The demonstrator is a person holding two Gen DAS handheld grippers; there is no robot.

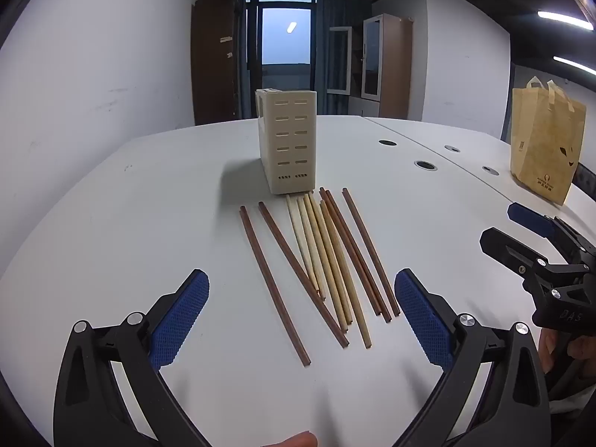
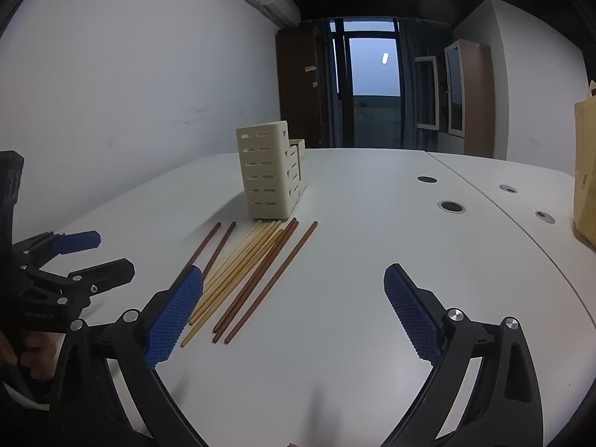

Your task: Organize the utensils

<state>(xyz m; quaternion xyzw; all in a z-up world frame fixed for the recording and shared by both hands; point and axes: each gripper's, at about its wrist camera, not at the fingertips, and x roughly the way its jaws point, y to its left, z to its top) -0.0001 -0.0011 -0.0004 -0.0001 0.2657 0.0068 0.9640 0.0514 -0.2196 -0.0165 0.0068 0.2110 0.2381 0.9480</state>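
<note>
Several chopsticks, dark brown [image 1: 273, 283] and pale wood [image 1: 327, 257], lie side by side on the white table [image 1: 149, 205], pointing away from me. A cream slotted utensil holder [image 1: 288, 141] stands upright just behind their far ends. My left gripper [image 1: 301, 298] is open and empty, its blue pads either side of the chopsticks' near ends. My right gripper [image 2: 294, 290] is open and empty, with the chopsticks [image 2: 246, 272] by its left pad and the holder [image 2: 270, 175] beyond. Each gripper shows in the other's view, the right one [image 1: 521, 231] and the left one [image 2: 93, 257].
A tan paper bag [image 1: 544, 141] stands at the table's far right; it also shows in the right wrist view [image 2: 586, 171]. Round cable holes [image 1: 425, 165] dot the table along a seam. A white wall runs along the left; cabinets and a window stand behind.
</note>
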